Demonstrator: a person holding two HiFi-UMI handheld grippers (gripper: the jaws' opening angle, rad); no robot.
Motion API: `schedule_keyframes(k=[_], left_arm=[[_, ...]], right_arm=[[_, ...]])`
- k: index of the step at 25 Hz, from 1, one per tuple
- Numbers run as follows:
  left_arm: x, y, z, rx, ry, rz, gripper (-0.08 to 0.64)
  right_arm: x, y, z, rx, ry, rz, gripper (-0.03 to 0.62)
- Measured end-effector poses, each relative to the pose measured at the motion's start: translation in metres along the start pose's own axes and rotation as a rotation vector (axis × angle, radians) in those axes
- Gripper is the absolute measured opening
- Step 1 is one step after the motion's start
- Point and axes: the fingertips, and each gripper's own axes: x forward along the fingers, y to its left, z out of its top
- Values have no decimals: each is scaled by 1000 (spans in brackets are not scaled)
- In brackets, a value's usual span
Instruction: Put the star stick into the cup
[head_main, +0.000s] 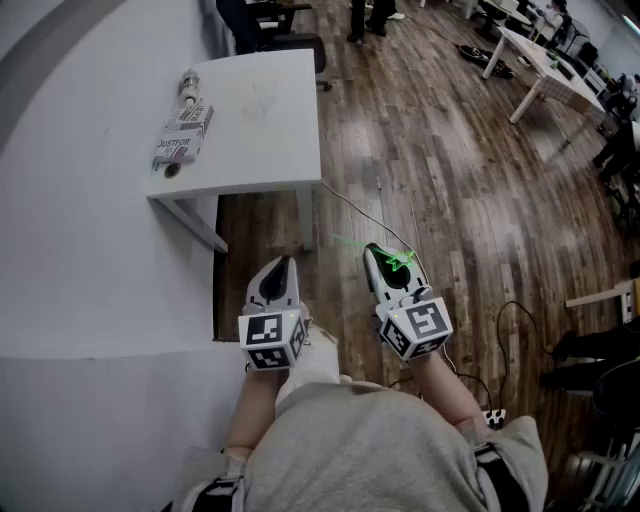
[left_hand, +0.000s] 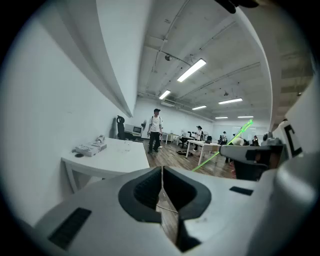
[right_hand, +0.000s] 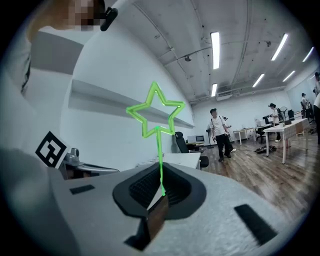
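Where the star stick (right_hand: 156, 120) stands upright, I see the right hand-held gripper (right_hand: 161, 192) clenched on its stem, pointing forward over the wooden floor (head_main: 450, 180). The left hand-held gripper (left_hand: 161, 192), level beside it, is clenched on nothing. The tabletop (head_main: 265, 120) lies well apart.

- A white table (head_main: 270, 120) stands against a pale wall (head_main: 70, 260) on a dark wooden floor (head_main: 450, 170).
- A black office chair (head_main: 300, 45) sits behind the table.
- A thin cable (head_main: 360, 212) trails across the boards.
- A person in a white shirt (left_hand: 156, 131) stands farther back, near white desks (head_main: 545, 70).
- Strip lights (left_hand: 191, 70) glow overhead.
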Motion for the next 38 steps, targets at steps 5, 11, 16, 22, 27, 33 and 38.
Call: schedule_keyframes(k=[5,11,16,22,27,33,38], left_arm=[[-76,-61,-33,42,25,-26,9],[-132,-97,-42,51,21,-31,9],[-149,-98,-41,42,-10,-15,9],[-158,-97,-41,40,-20,-11,9],[-170,-98,-44,39,-16,1,11],[-174,-98,-52,27,-11,7,10],[-163,-97,-48,16,-13,5,10]], right_arm=[[-89,27,-9,15,-38,3,9],[-151,41,-11,16,-45,10,9],[-167,53,-14,1,-50,26,8],[-170,63,-11,-8,-58,39,8],[-181,69,-10,19,-72,49,9],[-182,68,-17,27,-62,48,9],[-175,63,-14,24,-59,50,9]])
